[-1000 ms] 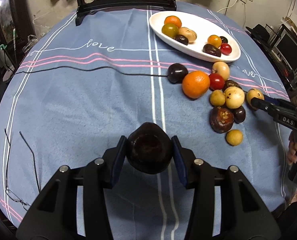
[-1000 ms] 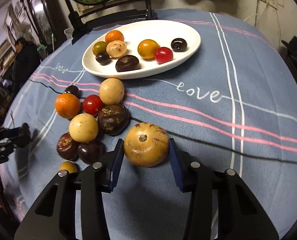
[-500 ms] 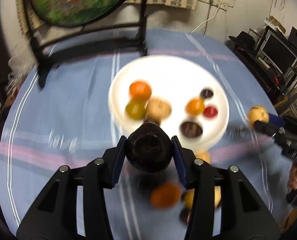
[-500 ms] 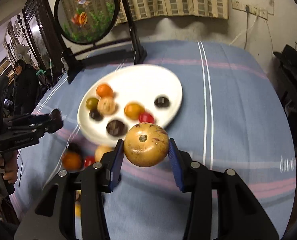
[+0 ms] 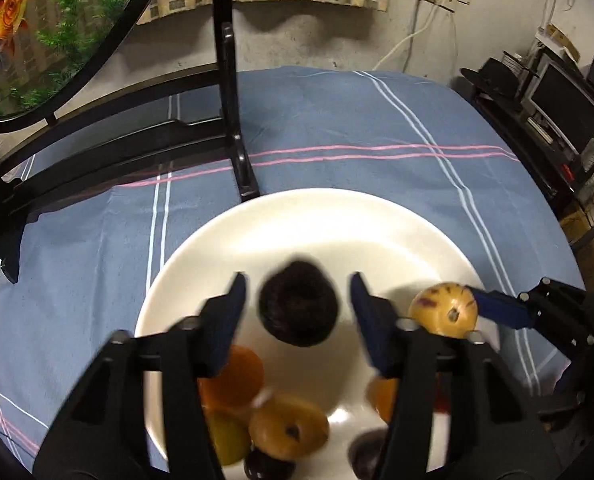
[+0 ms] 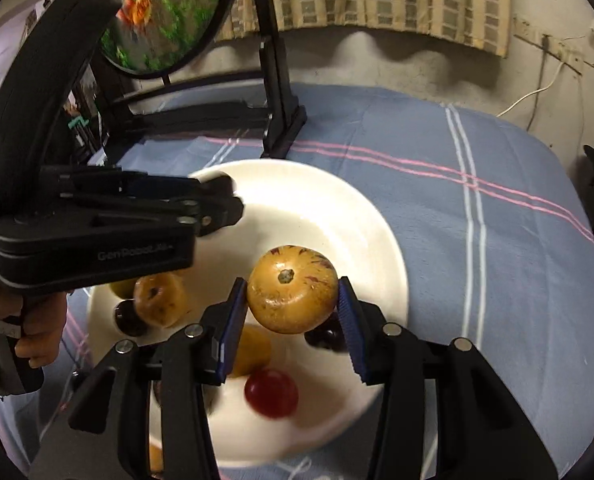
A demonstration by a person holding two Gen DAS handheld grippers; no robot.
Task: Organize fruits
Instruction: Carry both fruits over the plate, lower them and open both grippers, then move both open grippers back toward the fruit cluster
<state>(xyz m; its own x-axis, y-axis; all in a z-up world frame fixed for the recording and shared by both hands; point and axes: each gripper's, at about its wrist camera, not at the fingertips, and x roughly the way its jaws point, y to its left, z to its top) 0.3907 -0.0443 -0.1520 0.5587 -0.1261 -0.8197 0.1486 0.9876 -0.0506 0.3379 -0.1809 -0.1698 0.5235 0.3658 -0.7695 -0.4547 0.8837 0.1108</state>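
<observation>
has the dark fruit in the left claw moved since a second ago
Yes. The dark fruit went from over bare cloth to above the white plate, nearer the black stand.

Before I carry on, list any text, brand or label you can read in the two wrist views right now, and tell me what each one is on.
"GenRobot.AI", faint grey print, last letters blurred: on the side of the left gripper, seen in the right wrist view.
Pale stitched lettering on the tablecloth at the bottom edge of the right wrist view: cut off and blurred, unreadable.
Nothing readable in the left wrist view: screens and boxes at far right are too small.
</observation>
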